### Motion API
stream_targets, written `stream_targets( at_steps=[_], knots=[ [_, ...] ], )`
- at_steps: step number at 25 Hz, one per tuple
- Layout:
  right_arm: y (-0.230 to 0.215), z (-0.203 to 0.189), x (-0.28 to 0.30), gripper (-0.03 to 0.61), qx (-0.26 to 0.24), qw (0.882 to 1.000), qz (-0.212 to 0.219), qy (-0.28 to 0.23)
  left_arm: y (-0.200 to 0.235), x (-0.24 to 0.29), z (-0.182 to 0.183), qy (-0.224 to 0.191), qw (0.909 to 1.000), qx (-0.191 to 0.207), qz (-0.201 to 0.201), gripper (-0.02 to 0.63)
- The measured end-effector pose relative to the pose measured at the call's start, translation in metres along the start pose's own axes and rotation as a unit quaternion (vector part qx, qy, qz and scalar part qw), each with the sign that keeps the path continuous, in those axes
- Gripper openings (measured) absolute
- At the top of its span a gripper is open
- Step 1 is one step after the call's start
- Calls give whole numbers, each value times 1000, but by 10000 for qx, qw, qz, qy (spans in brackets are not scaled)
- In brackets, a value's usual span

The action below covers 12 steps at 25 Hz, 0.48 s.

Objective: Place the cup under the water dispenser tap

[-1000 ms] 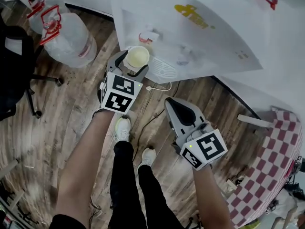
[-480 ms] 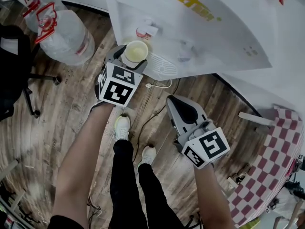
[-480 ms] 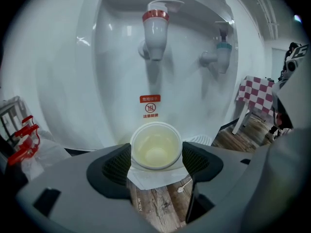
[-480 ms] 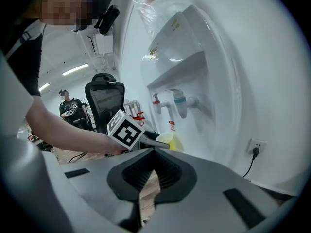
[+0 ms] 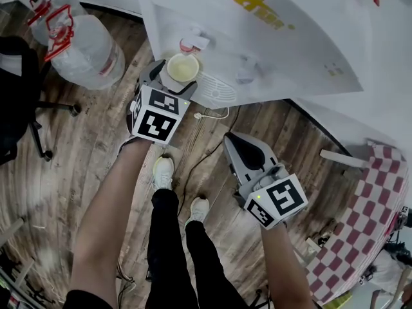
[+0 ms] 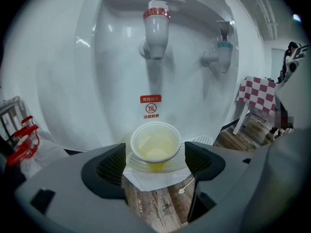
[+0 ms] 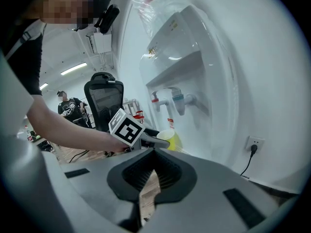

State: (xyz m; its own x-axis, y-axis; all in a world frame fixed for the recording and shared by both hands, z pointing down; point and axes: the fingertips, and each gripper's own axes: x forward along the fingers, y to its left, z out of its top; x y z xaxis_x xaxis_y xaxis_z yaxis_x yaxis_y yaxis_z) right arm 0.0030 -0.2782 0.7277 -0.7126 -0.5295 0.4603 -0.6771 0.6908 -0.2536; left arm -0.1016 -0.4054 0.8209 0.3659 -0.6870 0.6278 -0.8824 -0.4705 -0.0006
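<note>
A pale yellow plastic cup (image 5: 183,67) (image 6: 155,144) stands upright on the white drip tray (image 5: 217,93) of the water dispenser (image 5: 270,37), right below the red tap (image 6: 156,28) (image 5: 193,44). My left gripper (image 5: 175,82) (image 6: 155,163) straddles the cup; its jaws are opening, with a gap showing on each side of the cup. A teal tap (image 6: 221,55) sits to the right of the red one. My right gripper (image 5: 233,140) (image 7: 154,154) hangs back over the floor, shut and empty. From the right gripper view the cup (image 7: 171,139) shows beyond the left gripper's marker cube.
Two large water bottles with red handles (image 5: 87,47) lie on the wooden floor at left, beside a black office chair (image 5: 16,102). A white cable (image 5: 212,116) runs under the dispenser. A red-checked cloth (image 5: 367,230) is at lower right. The person's feet (image 5: 165,172) stand below the grippers.
The left gripper and the cup have shifted a little further in under the red tap. Its jaws now stand wider, off the cup. The right gripper has stayed put.
</note>
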Motion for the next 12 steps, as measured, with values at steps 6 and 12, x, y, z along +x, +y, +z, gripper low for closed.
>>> stream_targets(
  at_steps=[6, 12],
  knots=[
    [6, 3, -13, 11, -44, 10000, -74, 1, -1, -22, -8, 70, 9999, -114, 33, 376],
    [20, 23, -45, 11, 18, 9999, -131, -77, -22, -67, -8, 151, 9993, -344, 0, 373]
  ],
)
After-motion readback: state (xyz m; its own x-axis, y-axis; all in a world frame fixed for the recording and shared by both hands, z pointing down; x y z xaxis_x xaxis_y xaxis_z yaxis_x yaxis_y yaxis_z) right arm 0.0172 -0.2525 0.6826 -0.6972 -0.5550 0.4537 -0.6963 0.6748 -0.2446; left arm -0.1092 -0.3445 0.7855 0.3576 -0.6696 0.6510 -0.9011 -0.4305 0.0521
